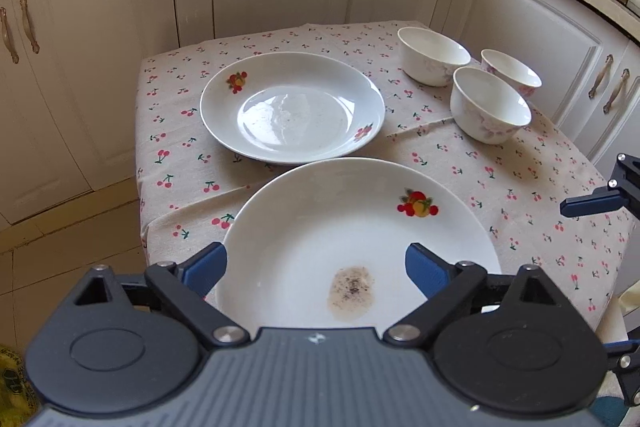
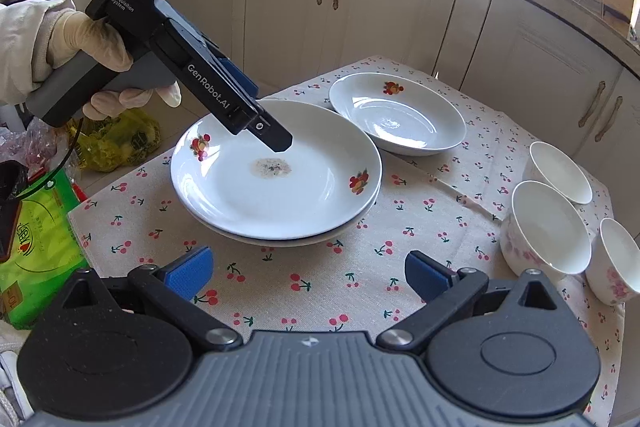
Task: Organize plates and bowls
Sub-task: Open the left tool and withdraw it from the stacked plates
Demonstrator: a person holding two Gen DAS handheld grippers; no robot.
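Left wrist cam: my left tongs [image 1: 316, 269] spread wide, nothing pinched, over stained plate [image 1: 360, 247]; lone plate [image 1: 292, 107] straight ahead.

Right wrist cam: right tongs [image 2: 308, 273] spread, empty; stained plate [image 2: 276, 171] tops another plate; bowls [image 2: 546, 227] on tabletop [image 2: 420, 227], nearer my right hand.

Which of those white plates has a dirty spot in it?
The near plate, stacked on another under the left hand-held gripper, has a brownish speckled smudge in its centre. The far plate, alone toward the cabinets, looks clean.
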